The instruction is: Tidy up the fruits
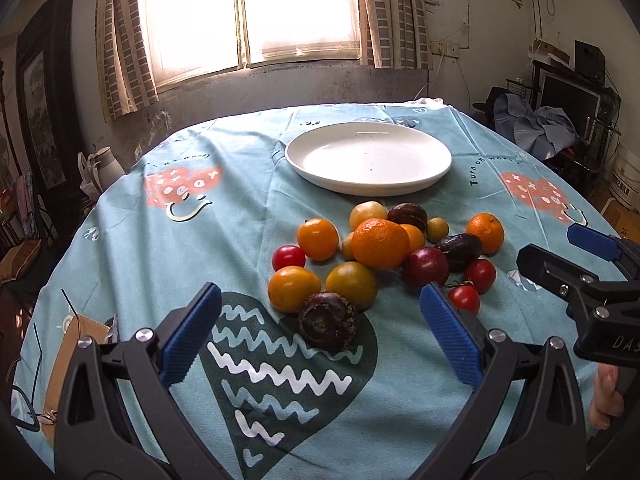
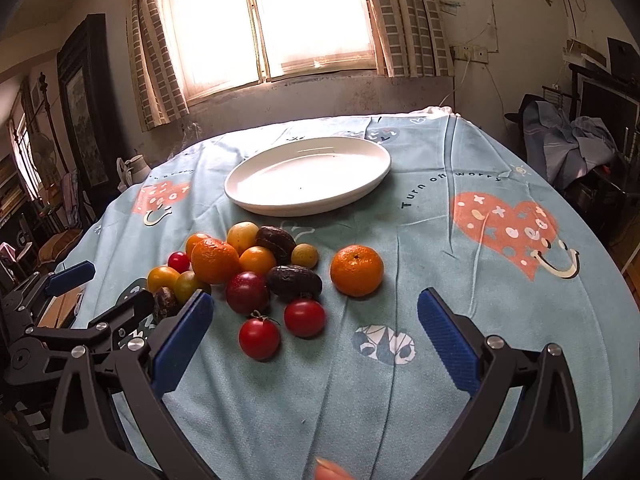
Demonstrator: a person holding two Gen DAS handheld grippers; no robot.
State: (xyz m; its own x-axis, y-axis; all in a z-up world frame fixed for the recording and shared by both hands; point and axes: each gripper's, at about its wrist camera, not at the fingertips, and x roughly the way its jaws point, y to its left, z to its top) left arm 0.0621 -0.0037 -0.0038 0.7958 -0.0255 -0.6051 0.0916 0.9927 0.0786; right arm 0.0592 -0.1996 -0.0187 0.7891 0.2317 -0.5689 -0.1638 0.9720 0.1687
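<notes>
Fruits (image 1: 380,244) lie clustered on the surface (image 1: 160,248) just before the white plate (image 1: 368,156). Left claw (image 1: 320,320) and right claw (image 2: 316,320) gape wide, holding nothing.

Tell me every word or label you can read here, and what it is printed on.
"Turn off worry": on the tablecloth, curved beside the pink heart.
"DAS": white letters, cut off at the frame edge, on the right gripper, seen from the left wrist view.
Black lettering above the other pink heart: upside down, too blurred to read.
</notes>
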